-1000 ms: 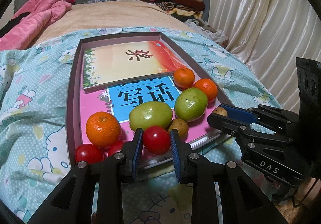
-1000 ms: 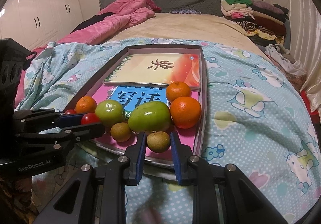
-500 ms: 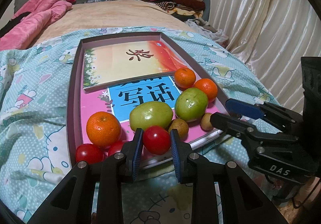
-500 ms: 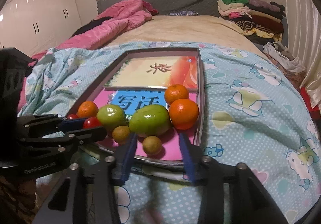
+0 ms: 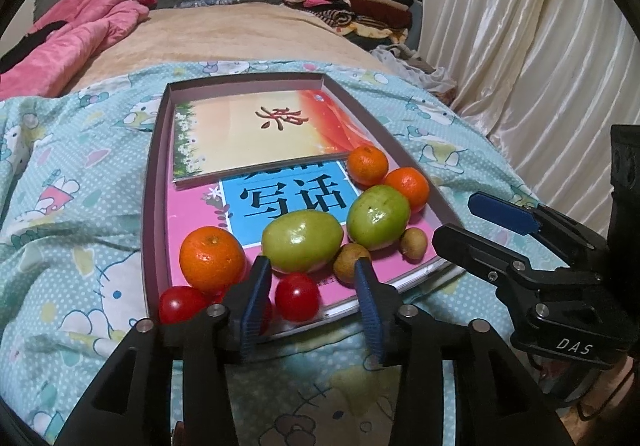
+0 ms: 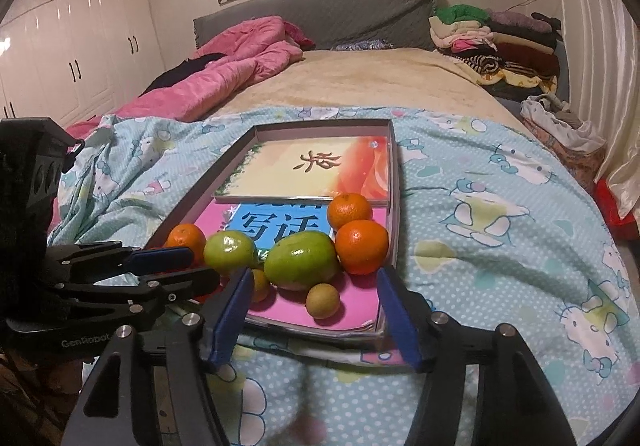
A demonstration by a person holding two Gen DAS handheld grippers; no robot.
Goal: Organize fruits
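Observation:
A shallow grey tray (image 5: 154, 174) lies on the bed with two books inside it. Along its near end sit three oranges (image 5: 212, 260), two green fruits (image 5: 302, 240), two small brown fruits (image 5: 414, 242) and some red cherry tomatoes (image 5: 180, 304). My left gripper (image 5: 310, 286) is opening; a cherry tomato (image 5: 298, 296) rests between its blue pads, which do not touch it. My right gripper (image 6: 316, 298) is also opening, wider. A small brown fruit (image 6: 323, 300) lies on the pink book between its pads, clear of both.
The tray rests on a blue cartoon-print quilt (image 6: 500, 230). A pink duvet (image 6: 224, 74) lies at the far left and a pile of folded clothes (image 6: 492, 42) at the far right. White curtains (image 5: 540, 58) hang along the right side.
Both grippers were shut, the left on the cherry tomato and the right on the small brown fruit. Both have opened and let go; the fruits stay on the tray.

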